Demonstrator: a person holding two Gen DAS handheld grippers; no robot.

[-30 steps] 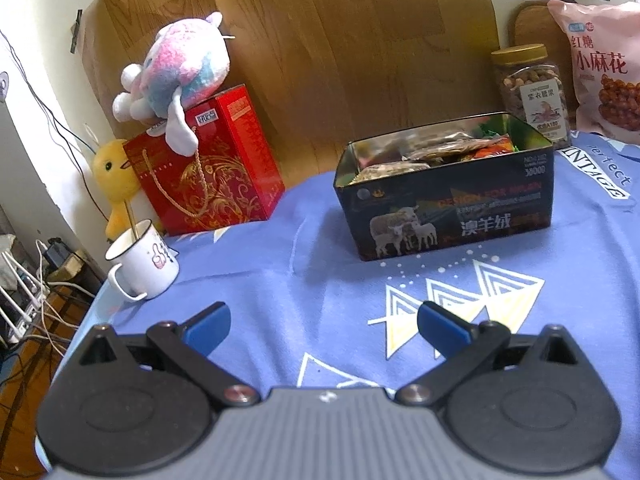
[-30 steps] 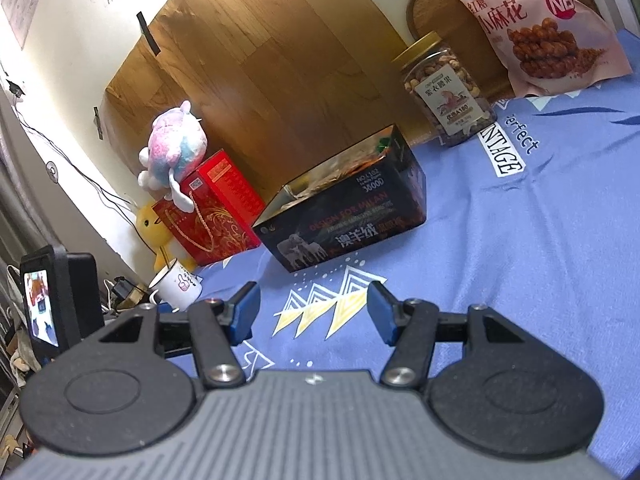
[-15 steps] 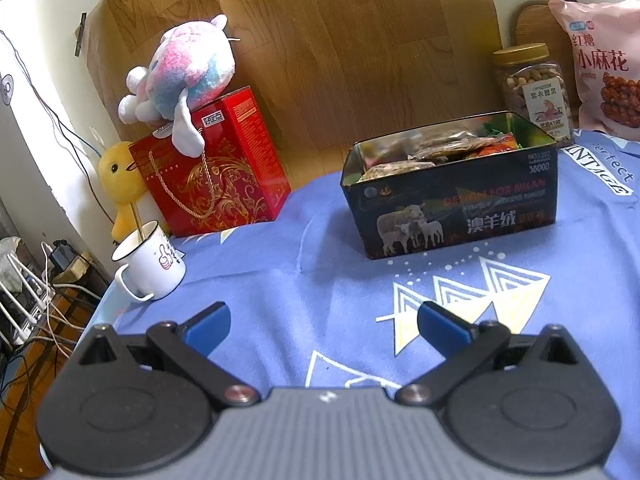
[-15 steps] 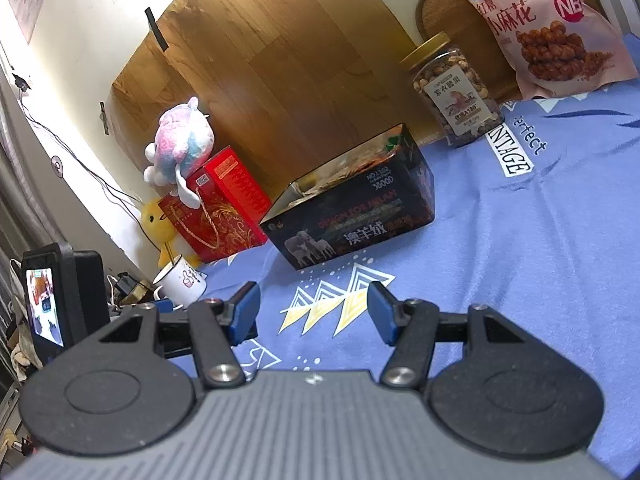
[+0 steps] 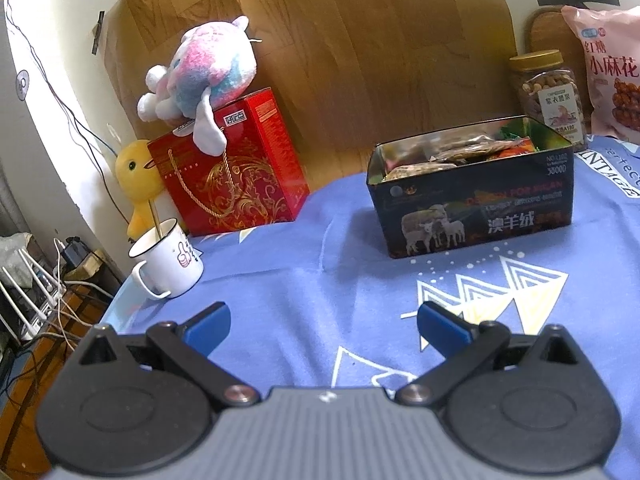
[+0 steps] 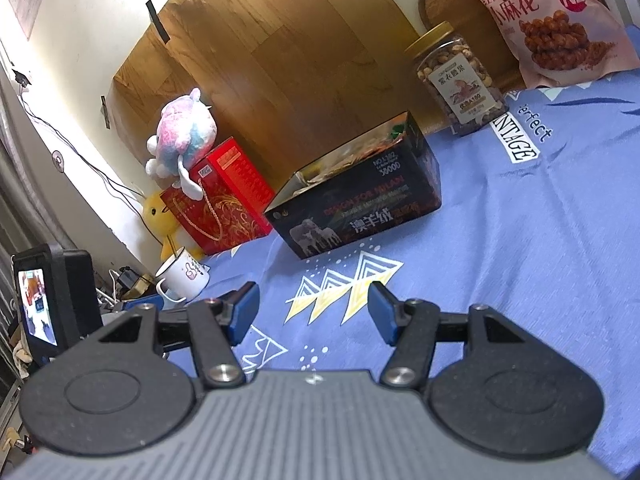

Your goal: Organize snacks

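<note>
Dark tin box (image 5: 472, 204), printed with sheep, stands on the blue-clothed worktop (image 5: 320, 292) ahead of both jaws, and it already holds a layer of wrapped snacks (image 5: 452, 152). Beyond it and to the right, a jar of nuts (image 6: 460, 80) and a pink bag of twists (image 6: 552, 20) stand outside the box against the wall, so the sorting looks largely done, though whether those two belong inside I cannot say. The left gripper (image 5: 322, 322) has its jaws spread wide with nothing between them, above bare cloth. The right gripper (image 6: 312, 308) is likewise parted and empty, well short of the box.
</note>
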